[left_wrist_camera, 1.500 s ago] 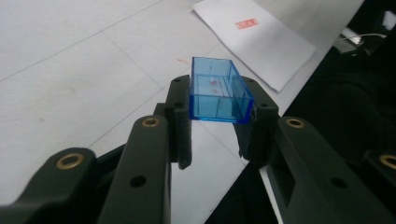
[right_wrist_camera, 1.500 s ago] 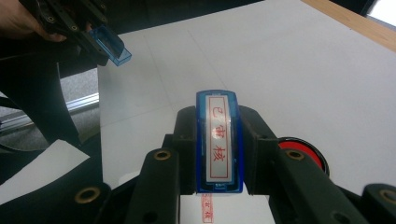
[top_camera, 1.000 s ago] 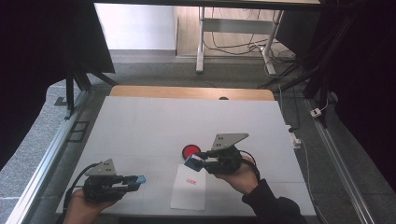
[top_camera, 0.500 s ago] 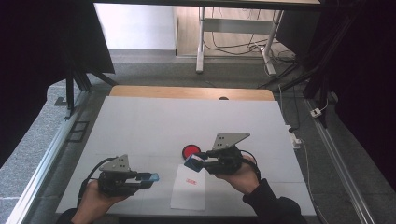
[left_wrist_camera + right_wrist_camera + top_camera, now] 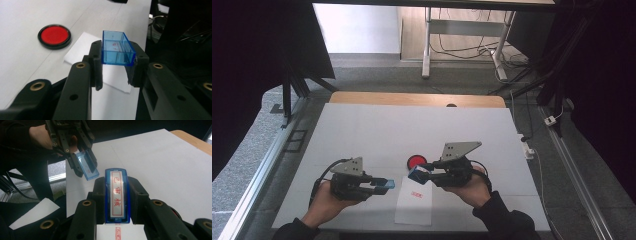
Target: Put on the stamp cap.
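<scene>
So here's the setup, nearest stuff first. The left gripper [image 5: 115, 62] has its jaws clamped on a clear blue cap [image 5: 117, 48], an open little tray-shaped thing, pinched by its two long sides right at the tips. Through the cap's bottom you can make out some red marks. Directly under and just past those tips there's a white paper sheet [image 5: 82, 47] lying flat on the white table [image 5: 22, 17], and further out, off to the left of the jaws, a round red ink pad [image 5: 54, 35] with a black rim, sitting apart from the paper.

The right gripper [image 5: 117, 195] is clamped on a blue stamp [image 5: 117, 195], held between the jaws lengthwise with its face turned up toward the camera: a white plate with a red frame and red characters. Right below the jaws, at the bottom edge, you can see a red print on the paper. Out past its tips, up and to the left, is the other hand with the cap, open side tilted toward the stamp, close but not touching.

From the high view, both grippers hover near the front edge of the table, tips pointing at each other over the sheet, the ink pad just beyond the right one's tips.
</scene>
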A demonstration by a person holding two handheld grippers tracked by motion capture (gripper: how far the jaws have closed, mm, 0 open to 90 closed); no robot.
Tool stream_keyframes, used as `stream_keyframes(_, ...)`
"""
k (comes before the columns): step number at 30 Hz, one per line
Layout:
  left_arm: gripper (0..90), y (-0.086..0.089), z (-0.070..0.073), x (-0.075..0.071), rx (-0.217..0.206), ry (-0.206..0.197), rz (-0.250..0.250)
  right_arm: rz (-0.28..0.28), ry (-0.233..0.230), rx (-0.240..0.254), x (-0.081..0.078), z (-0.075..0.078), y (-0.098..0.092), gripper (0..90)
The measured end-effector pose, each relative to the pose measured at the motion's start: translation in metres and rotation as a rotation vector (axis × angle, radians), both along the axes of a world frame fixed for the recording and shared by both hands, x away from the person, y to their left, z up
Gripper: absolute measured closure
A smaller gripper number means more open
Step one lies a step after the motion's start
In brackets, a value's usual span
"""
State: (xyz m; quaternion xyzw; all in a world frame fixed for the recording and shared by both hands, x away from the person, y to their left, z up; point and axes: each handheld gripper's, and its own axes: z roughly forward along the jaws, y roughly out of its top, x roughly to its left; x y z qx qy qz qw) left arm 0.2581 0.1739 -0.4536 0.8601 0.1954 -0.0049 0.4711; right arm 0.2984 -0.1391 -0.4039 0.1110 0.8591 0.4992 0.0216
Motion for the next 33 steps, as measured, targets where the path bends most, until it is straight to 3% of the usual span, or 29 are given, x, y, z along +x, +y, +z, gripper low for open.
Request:
stream_keyframes(12, 68.7, -0.021, 0.002, 0.021, -0.043, 0.007, -0.098, 0.002, -0.005, 0.023, 0.003, 0.009, -0.008, 71.3)
stream_keyframes(26, 68.8, -0.049, 0.003, 0.041, -0.048, 0.010, -0.228, 0.029, 0.002, 0.043, 0.003, 0.014, -0.009, 71.4)
stream_keyframes(33, 68.8, -0.055, 0.000, 0.043, -0.055, 0.012, -0.283, 0.063, 0.008, 0.040, 0.001, 0.012, -0.005, 71.4)
